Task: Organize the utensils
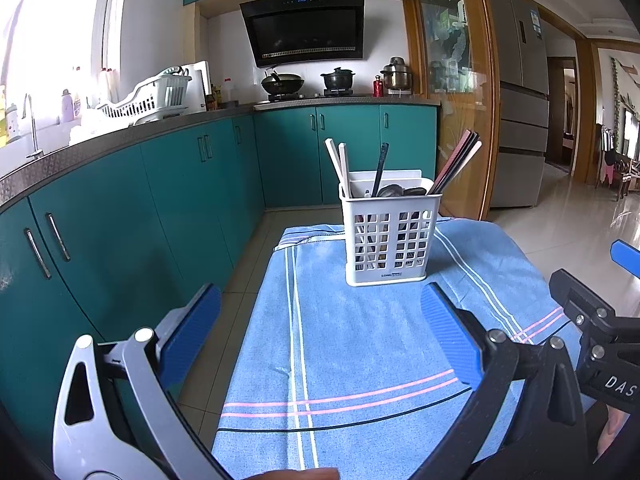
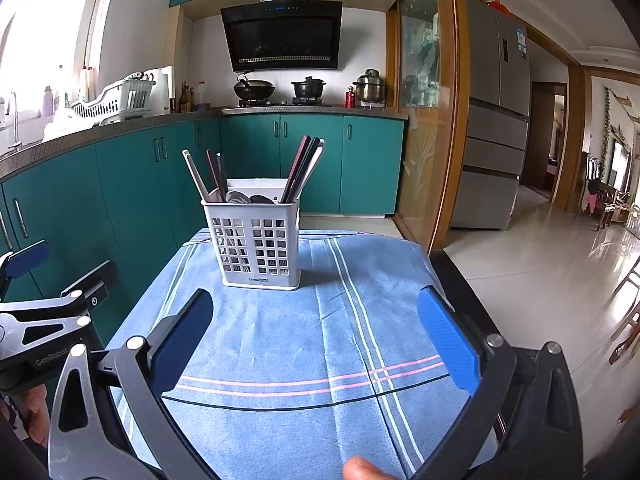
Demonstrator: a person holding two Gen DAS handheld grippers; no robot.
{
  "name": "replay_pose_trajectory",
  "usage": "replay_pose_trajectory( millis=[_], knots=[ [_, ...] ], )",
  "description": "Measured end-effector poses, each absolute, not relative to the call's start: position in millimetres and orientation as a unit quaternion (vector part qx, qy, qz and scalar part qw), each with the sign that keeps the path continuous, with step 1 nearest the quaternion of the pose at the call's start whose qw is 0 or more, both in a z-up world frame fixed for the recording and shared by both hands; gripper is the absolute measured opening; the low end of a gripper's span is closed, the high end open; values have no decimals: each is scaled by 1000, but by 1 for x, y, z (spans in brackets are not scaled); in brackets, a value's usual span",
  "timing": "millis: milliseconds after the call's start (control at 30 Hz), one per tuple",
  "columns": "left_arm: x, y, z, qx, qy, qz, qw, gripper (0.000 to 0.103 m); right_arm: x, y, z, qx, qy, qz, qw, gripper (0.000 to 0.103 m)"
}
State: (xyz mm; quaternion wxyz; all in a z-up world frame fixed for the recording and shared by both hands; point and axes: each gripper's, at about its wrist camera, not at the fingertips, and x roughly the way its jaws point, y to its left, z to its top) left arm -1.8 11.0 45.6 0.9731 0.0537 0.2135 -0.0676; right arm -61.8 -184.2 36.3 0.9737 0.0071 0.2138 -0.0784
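A white slotted utensil holder stands upright on a blue striped towel; it also shows in the right wrist view. Chopsticks and spoons stick up out of it; the chopsticks lean to its corners. My left gripper is open and empty, low over the towel, short of the holder. My right gripper is open and empty, also short of the holder. The right gripper shows at the left view's right edge; the left gripper shows at the right view's left edge.
The towel covers a small table. Teal cabinets with a counter run along the left and back. A dish rack, pots and a wok stand on the counter. A fridge and tiled floor lie to the right.
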Motion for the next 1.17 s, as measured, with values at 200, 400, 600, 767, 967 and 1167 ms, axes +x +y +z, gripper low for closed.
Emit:
replay_pose_trajectory(
  millis=[200, 400, 600, 767, 967, 1167],
  knots=[
    [-2, 12, 46, 54, 213, -68, 973, 99, -63, -183, 37, 7, 211, -79, 974, 100],
    [-3, 13, 48, 55, 211, -68, 974, 99, -66, -182, 40, 7, 207, -80, 975, 100],
    [-5, 13, 49, 56, 208, -70, 974, 99, -69, -181, 41, 7, 204, -81, 976, 100],
    [-9, 12, 51, 59, 206, -70, 974, 99, -71, -182, 42, 9, 202, -83, 976, 100],
    [-10, 11, 49, 61, 213, -70, 973, 99, -73, -184, 42, 9, 203, -84, 976, 100],
    [-7, 12, 46, 60, 217, -68, 972, 99, -71, -185, 40, 11, 209, -88, 974, 100]
  ],
)
